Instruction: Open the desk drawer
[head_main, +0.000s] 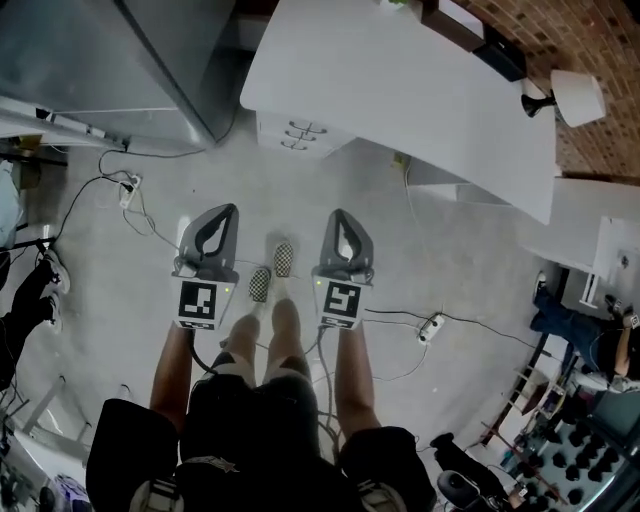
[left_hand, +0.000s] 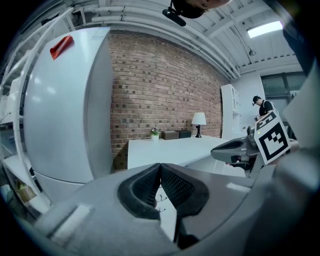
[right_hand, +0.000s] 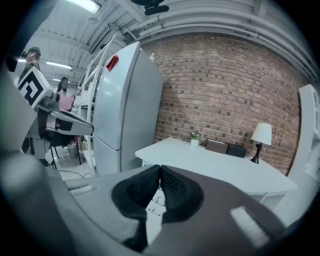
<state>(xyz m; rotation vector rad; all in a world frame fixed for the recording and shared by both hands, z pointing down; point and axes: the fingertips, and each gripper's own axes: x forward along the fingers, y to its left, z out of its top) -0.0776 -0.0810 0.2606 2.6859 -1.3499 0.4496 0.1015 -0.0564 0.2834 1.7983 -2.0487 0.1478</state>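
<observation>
The white desk (head_main: 400, 90) stands ahead, with its white drawer unit (head_main: 295, 132) under the left end; three dark handles show on the drawer fronts. Both grippers are held in the air over the floor, well short of the desk and apart from it. My left gripper (head_main: 228, 212) is shut with nothing in it, its pads meeting at the tips (left_hand: 160, 166). My right gripper (head_main: 337, 216) is also shut and empty (right_hand: 159, 168). In the right gripper view the drawer handles (right_hand: 156, 201) peek through below the closed pads.
A tall grey fridge (head_main: 120, 60) stands left of the desk. A white lamp (head_main: 577, 97) and dark boxes (right_hand: 227, 148) sit at the desk's back. Cables and power strips (head_main: 128, 190) (head_main: 432, 326) lie on the floor. The person's checkered shoes (head_main: 272, 272) are between the grippers.
</observation>
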